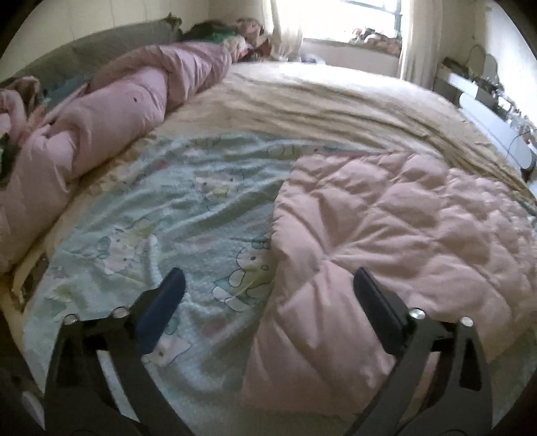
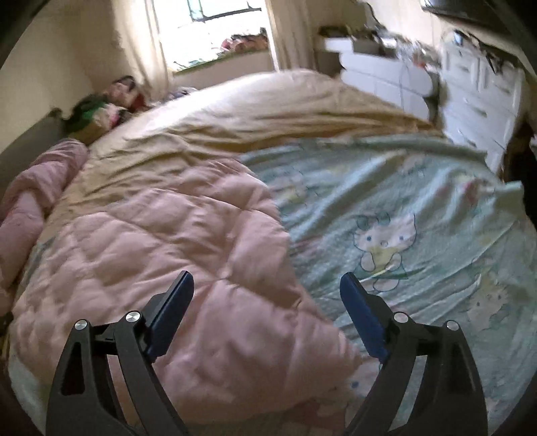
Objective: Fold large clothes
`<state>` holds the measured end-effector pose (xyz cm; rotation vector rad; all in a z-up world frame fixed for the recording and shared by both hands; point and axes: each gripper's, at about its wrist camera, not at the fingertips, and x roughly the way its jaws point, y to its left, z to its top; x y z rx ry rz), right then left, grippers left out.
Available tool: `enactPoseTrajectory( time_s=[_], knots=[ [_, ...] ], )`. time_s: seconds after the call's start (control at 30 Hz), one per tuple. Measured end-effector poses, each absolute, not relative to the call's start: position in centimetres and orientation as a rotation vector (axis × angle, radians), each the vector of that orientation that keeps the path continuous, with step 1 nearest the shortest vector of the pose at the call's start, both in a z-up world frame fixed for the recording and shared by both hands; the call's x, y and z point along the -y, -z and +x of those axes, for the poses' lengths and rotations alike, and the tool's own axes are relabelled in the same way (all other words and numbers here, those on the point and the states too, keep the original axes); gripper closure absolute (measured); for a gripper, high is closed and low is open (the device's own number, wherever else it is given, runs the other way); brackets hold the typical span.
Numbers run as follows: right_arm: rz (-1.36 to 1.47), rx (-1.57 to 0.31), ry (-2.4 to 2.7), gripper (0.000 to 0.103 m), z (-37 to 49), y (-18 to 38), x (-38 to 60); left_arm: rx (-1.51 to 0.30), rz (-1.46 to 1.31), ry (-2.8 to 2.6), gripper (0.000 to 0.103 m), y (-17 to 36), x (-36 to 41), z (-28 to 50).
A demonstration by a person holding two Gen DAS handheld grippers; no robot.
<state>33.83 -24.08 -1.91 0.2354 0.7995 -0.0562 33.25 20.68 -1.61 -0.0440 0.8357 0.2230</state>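
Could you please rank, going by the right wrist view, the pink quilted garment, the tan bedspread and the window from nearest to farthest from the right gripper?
1. Pink quilted garment: directly below and ahead of the open right gripper.
2. Tan bedspread: beyond it, mid-bed.
3. Window: far wall, top centre.

The pink quilted garment [image 1: 396, 228] runs out past the lower right rim of the left wrist view, and its near end sits hidden behind the black frame of the left gripper [image 1: 268, 285]. In the right wrist view its near edge [image 2: 167, 255] drops below the frame — what part of the garment it is cannot be told. The white drawers [image 2: 476, 94] are smeared by blur, their top clutter unreadable. Items on the windowsill [image 1: 376, 37] are too small and overexposed to identify — the heap by the headboard [image 2: 100, 110] likewise.
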Motion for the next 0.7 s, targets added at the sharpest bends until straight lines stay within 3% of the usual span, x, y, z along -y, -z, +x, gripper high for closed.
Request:
enactPoseTrajectory(
  time_s=[0.1, 0.13, 0.7],
  knots=[
    [0.224, -0.752, 0.003, 0.014, 31.8, 0.1, 23.1, -0.807, -0.071, -0.179, 0.009, 0.0, -19.6, 31.6],
    [0.222, -0.738, -0.015, 0.004, 31.1, -0.5, 22.8, -0.791, -0.074, -0.163, 0.009, -0.7, -19.0, 30.8],
    [0.229, -0.613, -0.177, 0.004, 22.1, -6.6, 20.4, -0.684, -0.054, -0.044, 0.009, -4.6, -13.2, 23.1]
  ],
)
